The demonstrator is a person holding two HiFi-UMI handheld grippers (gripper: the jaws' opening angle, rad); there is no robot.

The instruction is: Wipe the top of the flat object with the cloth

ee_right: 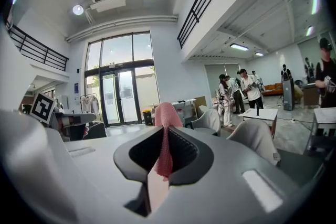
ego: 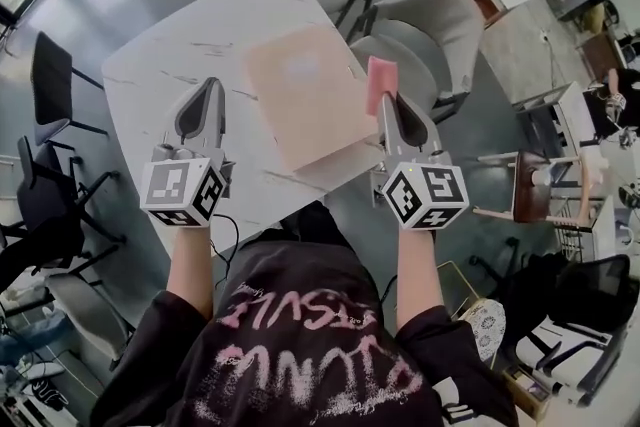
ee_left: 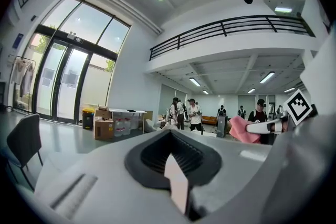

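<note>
Pink cloth (ee_right: 167,115) stands clamped between the shut jaws of the right hand-held gripper (ego: 386,101). It is a narrow folded strip, with its long axis along the jaws and pointing away from the person. Its free end sticks out past the fingertips. In the head view the cloth sits at the far right edge of the flat board (ego: 305,95); whether it touches the board I cannot tell.

That pale peach board lies flat on the white marbled bench (ego: 170,55), on the right half and close to the bench's near right edge. It is rectangular, and its long axis runs from the person outward, with the far end leaning a little left. A paler patch shows near its far end, but no print on it can be read.

Off to the left, well apart from the board, the left hand-held gripper (ego: 211,87) is over bare bench. Its jaws are pressed together with nothing between them.

Across the hall, in the left gripper view, a cardboard box (ee_left: 103,127) stands on the floor beside large water bottles (ee_left: 122,126). What the box holds does not show, and its label is too small to read.

Each gripper carries a marker cube (ego: 427,195) with black-and-white square patterns. Pink lettering crosses the person's dark shirt (ego: 300,345), but I cannot make it out.
</note>
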